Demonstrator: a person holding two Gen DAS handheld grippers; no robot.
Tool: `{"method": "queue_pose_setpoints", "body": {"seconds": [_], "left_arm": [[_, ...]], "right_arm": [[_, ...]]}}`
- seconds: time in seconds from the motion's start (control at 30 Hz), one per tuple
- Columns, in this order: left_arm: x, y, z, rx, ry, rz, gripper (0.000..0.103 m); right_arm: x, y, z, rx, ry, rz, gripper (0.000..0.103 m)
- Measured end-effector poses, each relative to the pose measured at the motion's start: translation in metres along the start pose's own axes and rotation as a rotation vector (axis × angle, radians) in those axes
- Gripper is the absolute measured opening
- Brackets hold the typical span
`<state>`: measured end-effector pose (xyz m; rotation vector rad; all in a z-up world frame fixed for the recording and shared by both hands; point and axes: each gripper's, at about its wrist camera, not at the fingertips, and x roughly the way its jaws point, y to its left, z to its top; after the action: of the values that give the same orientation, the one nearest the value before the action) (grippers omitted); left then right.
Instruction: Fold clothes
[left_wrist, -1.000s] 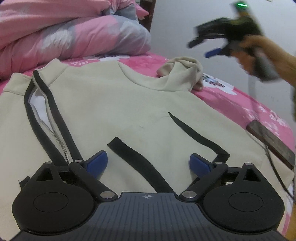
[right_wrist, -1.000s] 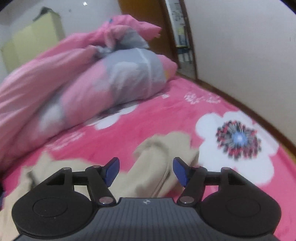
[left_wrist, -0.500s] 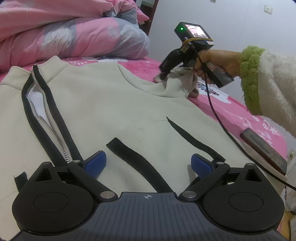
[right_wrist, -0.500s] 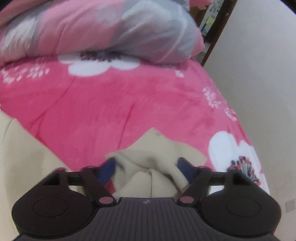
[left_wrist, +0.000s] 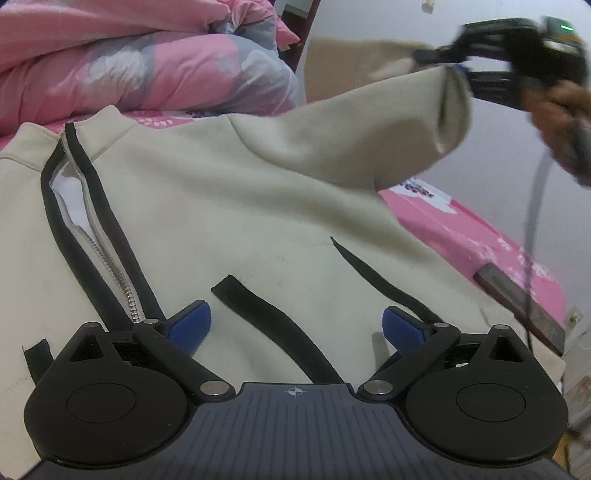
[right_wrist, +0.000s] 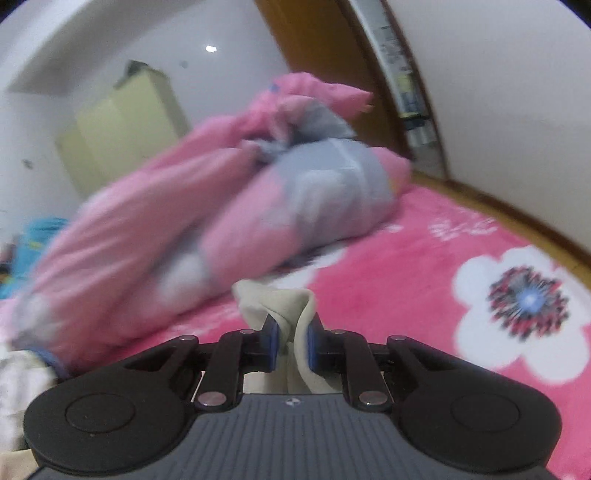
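Note:
A cream zip-up sweatshirt (left_wrist: 229, 206) with black trim lies flat on the pink bed, front up, zipper (left_wrist: 110, 266) at the left. My left gripper (left_wrist: 295, 328) is open and empty, low over the hem between the black pocket strips. My right gripper (right_wrist: 291, 338) is shut on the sleeve cuff (right_wrist: 280, 306). In the left wrist view it (left_wrist: 461, 70) holds the sleeve (left_wrist: 369, 136) lifted above the bed at the upper right.
A pink and grey quilt (left_wrist: 129, 62) is heaped at the head of the bed. A dark phone (left_wrist: 517, 299) lies at the bed's right edge beside the sweatshirt. A cable (left_wrist: 532, 221) hangs from the right gripper. The flowered bedsheet (right_wrist: 480, 266) lies below the right gripper.
My right gripper has closed on the sleeve cuff and lifted it off the bed, pulling the sleeve up and to the right. My left gripper has stayed put.

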<state>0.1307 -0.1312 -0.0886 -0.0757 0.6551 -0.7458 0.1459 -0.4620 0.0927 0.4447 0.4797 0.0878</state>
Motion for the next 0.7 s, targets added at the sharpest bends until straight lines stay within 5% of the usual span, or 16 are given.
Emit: {"method": "queue_pose_setpoints", "body": {"seconds": [0.5, 0.7], "left_arm": [[-0.084, 0.090, -0.005, -0.595, -0.087, -0.200, 0.098], [-0.086, 0.081, 0.001, -0.522, -0.075, -0.091, 0.085]], "right_arm": [[-0.037, 0.098, -0.192, -0.399, 0.213, 0.078, 0.023], [-0.072, 0.088, -0.229, -0.334, 0.185, 0.145, 0.030]]}}
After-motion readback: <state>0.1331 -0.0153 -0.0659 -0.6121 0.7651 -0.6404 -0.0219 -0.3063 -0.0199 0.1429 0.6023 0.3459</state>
